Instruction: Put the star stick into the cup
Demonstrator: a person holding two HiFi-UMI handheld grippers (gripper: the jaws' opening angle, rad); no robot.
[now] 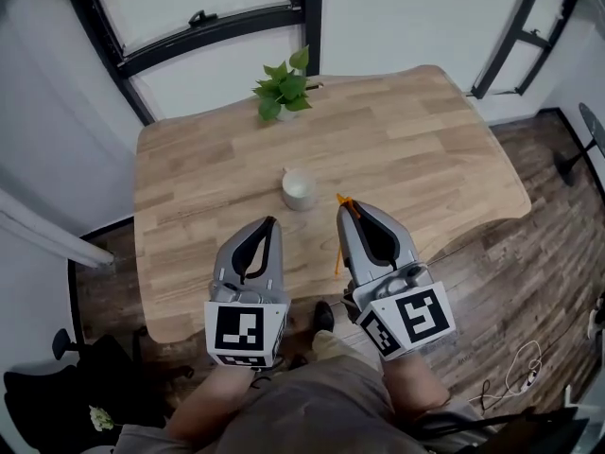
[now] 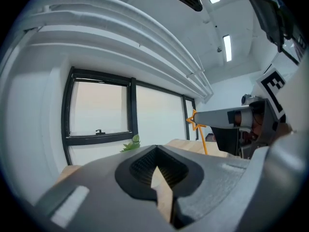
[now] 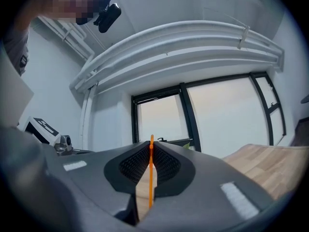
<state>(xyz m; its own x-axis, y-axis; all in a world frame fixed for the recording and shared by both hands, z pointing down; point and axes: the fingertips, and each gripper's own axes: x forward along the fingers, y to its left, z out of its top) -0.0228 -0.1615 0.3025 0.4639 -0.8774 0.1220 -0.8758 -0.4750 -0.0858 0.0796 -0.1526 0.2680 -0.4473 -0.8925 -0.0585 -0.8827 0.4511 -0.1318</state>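
A white cup (image 1: 299, 190) stands upright near the middle of the wooden table (image 1: 425, 140). My right gripper (image 1: 346, 208) is shut on the orange star stick (image 1: 338, 244), just right of the cup and a little nearer to me; the star end sticks out at the jaw tips and the stem hangs down. In the right gripper view the thin orange star stick (image 3: 150, 173) runs between the closed jaws. The left gripper view shows the star stick (image 2: 195, 122) at the right gripper's tip. My left gripper (image 1: 270, 223) is shut with nothing in it, left of the stick.
A small green plant (image 1: 284, 88) stands at the table's far edge, behind the cup. Beyond it are black-framed windows (image 1: 198, 26). The table's near edge lies under my grippers, with wooden floor (image 1: 529, 253) to the right.
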